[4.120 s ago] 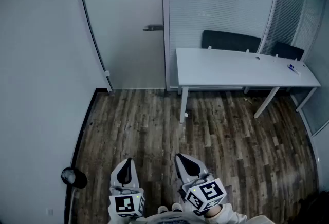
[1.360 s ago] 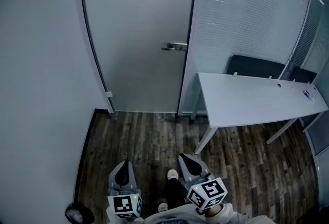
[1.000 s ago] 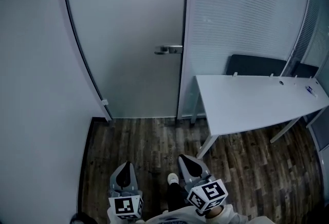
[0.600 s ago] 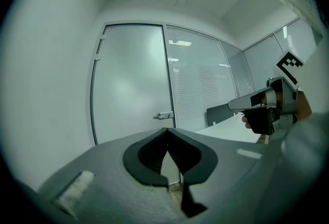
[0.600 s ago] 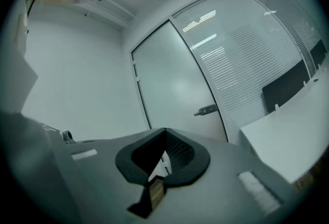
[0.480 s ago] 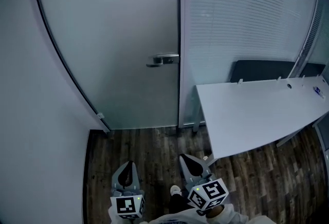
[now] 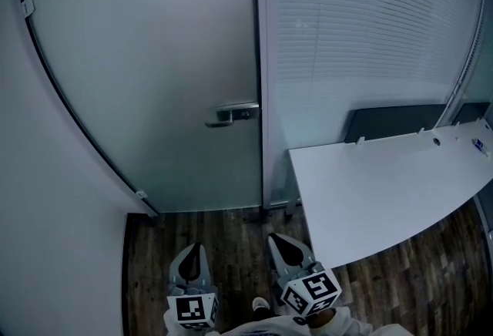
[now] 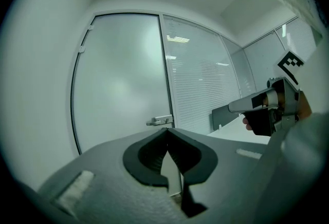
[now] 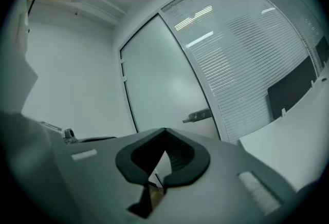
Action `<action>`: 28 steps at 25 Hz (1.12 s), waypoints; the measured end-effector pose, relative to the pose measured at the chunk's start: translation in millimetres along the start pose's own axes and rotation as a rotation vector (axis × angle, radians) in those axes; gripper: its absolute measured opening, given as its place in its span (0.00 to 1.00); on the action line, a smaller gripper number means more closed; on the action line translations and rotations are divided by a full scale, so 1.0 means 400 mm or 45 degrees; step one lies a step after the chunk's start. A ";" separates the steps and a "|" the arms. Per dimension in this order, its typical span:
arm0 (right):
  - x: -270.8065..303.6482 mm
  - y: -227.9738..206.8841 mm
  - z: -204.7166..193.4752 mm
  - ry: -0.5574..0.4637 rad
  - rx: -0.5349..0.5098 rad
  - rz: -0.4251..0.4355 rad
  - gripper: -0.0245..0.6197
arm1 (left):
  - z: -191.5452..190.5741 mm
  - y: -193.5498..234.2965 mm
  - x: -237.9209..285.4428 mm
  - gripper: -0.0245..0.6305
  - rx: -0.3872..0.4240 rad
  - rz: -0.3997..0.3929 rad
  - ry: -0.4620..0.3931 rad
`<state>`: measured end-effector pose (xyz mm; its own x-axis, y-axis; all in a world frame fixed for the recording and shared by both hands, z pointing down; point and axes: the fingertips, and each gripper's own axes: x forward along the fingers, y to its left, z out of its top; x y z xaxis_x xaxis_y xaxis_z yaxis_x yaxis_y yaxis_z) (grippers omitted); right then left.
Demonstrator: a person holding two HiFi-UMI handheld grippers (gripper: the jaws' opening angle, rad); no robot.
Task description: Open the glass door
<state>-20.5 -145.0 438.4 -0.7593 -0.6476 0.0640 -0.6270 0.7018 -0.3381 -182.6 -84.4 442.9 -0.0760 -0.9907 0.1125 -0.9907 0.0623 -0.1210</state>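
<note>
Glass door point(image 7: 154, 80) stands shut, frosted, lever-handled; left hand-held gripper point(image 7: 192, 250), right hand-held gripper point(image 7: 276, 239) both closed empty.

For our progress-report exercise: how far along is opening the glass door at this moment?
Done: only getting near; the person faces the door, which is shut, its handle untouched. In hand: nothing gripped; left tongs and right tongs are shut, empty, held low, short of the handle. Left: reach the handle, press it, swing the door open.
</note>
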 end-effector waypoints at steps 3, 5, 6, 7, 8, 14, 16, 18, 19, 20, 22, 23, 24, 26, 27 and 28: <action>0.048 -0.026 0.018 0.001 -0.005 0.001 0.04 | 0.027 0.011 0.058 0.04 0.007 0.004 -0.018; 0.071 -0.039 0.022 0.000 -0.003 -0.005 0.04 | 0.022 0.022 0.085 0.04 0.007 0.003 -0.019; 0.079 -0.047 0.022 0.001 -0.003 -0.010 0.04 | 0.009 0.028 0.098 0.04 0.007 0.002 -0.015; 0.087 -0.056 0.022 0.003 -0.003 -0.017 0.04 | -0.004 0.034 0.110 0.04 0.008 0.003 -0.007; 0.095 -0.066 0.023 0.004 -0.002 -0.027 0.04 | -0.012 0.040 0.123 0.04 0.010 0.005 -0.001; 0.133 -0.107 0.025 0.013 0.005 -0.097 0.04 | 0.007 0.067 0.195 0.04 0.000 -0.008 -0.003; 0.151 -0.112 0.024 0.011 0.005 -0.117 0.04 | -0.001 0.078 0.220 0.04 0.025 -0.029 -0.012; 0.169 -0.112 0.025 0.008 0.005 -0.134 0.04 | -0.020 0.084 0.246 0.13 0.055 -0.062 0.005; 0.178 -0.111 0.026 0.007 0.004 -0.140 0.04 | -0.026 0.087 0.258 0.14 0.065 -0.077 0.013; 0.188 -0.110 0.027 0.006 0.000 -0.144 0.04 | -0.028 0.089 0.270 0.18 0.079 -0.091 0.016; 0.210 -0.109 0.028 0.003 -0.006 -0.153 0.04 | -0.030 0.095 0.293 0.24 0.128 -0.111 0.013; 0.219 -0.107 0.027 0.001 -0.007 -0.157 0.04 | -0.031 0.099 0.303 0.27 0.160 -0.117 0.010; 0.227 -0.105 0.027 -0.001 -0.007 -0.162 0.04 | -0.033 0.104 0.313 0.31 0.193 -0.119 0.006; 0.240 -0.104 0.024 -0.001 -0.006 -0.173 0.04 | -0.034 0.109 0.332 0.36 0.253 -0.123 -0.008; 0.245 -0.106 0.023 0.001 -0.005 -0.180 0.04 | -0.033 0.109 0.342 0.37 0.282 -0.130 -0.012; 0.251 -0.110 0.022 0.003 -0.004 -0.188 0.04 | -0.031 0.108 0.354 0.37 0.313 -0.140 -0.013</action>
<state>-67.4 -243.4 451.7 -0.6594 -0.7430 0.1148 -0.7322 0.6001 -0.3221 -237.4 -220.6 466.1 0.0330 -0.9911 0.1287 -0.9357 -0.0759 -0.3446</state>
